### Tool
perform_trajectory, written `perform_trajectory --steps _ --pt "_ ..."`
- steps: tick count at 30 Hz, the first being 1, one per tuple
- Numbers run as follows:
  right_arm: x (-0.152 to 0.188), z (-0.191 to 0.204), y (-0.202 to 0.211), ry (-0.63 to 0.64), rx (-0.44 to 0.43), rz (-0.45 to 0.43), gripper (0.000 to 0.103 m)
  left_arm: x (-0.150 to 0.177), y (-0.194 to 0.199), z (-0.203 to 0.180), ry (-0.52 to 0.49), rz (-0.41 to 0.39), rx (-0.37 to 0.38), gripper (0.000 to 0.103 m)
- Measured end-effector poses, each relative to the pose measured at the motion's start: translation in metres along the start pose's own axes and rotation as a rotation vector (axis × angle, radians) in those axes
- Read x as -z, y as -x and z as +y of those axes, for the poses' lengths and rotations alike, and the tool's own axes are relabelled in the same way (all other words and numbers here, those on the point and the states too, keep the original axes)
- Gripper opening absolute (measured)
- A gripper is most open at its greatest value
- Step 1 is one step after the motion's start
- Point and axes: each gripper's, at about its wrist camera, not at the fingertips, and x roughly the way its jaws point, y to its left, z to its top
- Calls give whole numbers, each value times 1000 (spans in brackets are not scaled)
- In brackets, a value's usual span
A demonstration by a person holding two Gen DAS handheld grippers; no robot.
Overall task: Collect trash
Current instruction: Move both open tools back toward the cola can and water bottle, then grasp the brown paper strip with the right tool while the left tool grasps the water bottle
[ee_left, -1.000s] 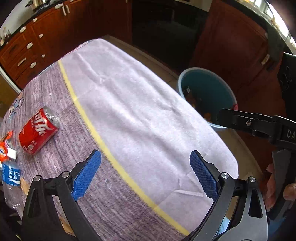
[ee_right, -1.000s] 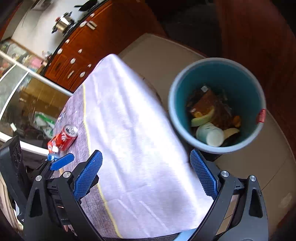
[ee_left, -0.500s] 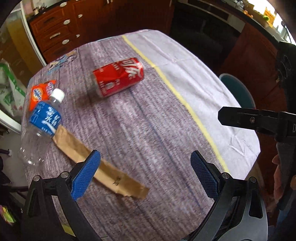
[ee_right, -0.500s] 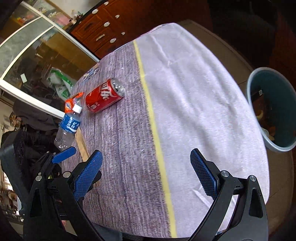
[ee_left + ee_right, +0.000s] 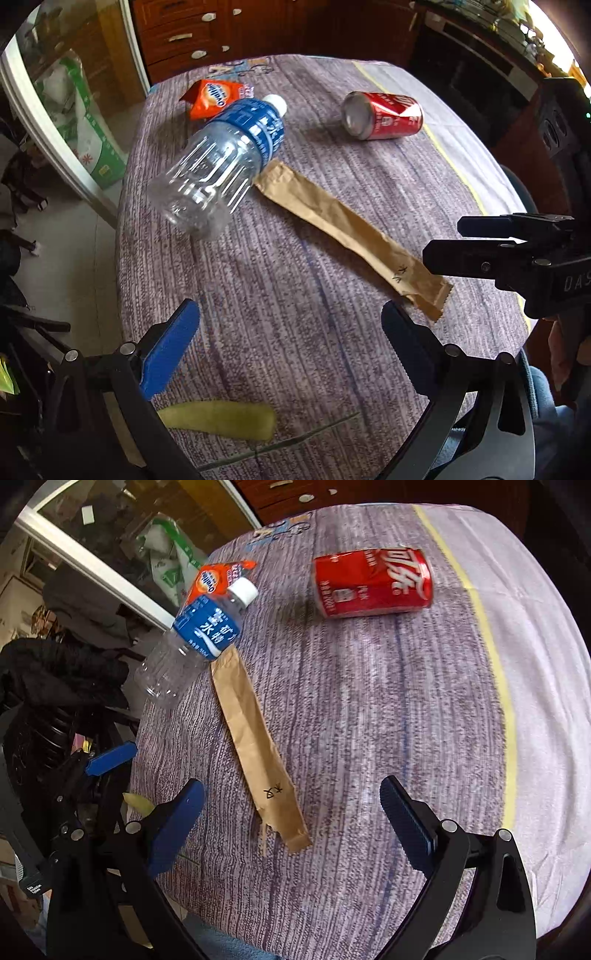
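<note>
1. Plastic, metal and paper trash lies on the cloth-covered tabletop [image 5: 295, 332] in the left wrist view. The left hand-held gripper [image 5: 290, 338] is spread wide and holds nothing; it hovers over bare cloth.
   - The clear bottle [image 5: 225, 158] lies on its side near the left edge, its neck touching an orange packet [image 5: 212, 98]. Risk: a round, light bottle is likely to roll off the edge if a finger nudges it.
   - The paper sleeve [image 5: 351, 236] lies flat. Risk: fingers may slide over it or pinch the cloth instead.
   - The red can [image 5: 382, 114] lies on its side, well apart from the gripper; it may roll.
   - A yellow-green strip [image 5: 221, 419] and a thin stalk [image 5: 295, 439] lie below the fingers, partly covered by the gripper frame; what they are cannot be told.
   - The right hand-held gripper [image 5: 491, 243] enters from the right edge; it is seen side-on.

2. In the right wrist view, the right hand-held gripper [image 5: 291, 814] is also spread wide and empty, with the near end of the sleeve [image 5: 258, 746] between its fingers.
   - Risk: both grippers are close together and could collide.
   - The bottle [image 5: 192, 642] base overhangs the tabletop edge.
   - No bin shows in either view; the drop point is out of frame.
</note>
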Motion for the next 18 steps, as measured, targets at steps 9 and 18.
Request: perform_trajectory --steps 9,18 --pt "-12 42 -36 152 77 13 90 7 -8 37 67 7 15 99" --pt "-15 69 -63 295 196 1 49 1 -2 65 70 -7 -15 99"
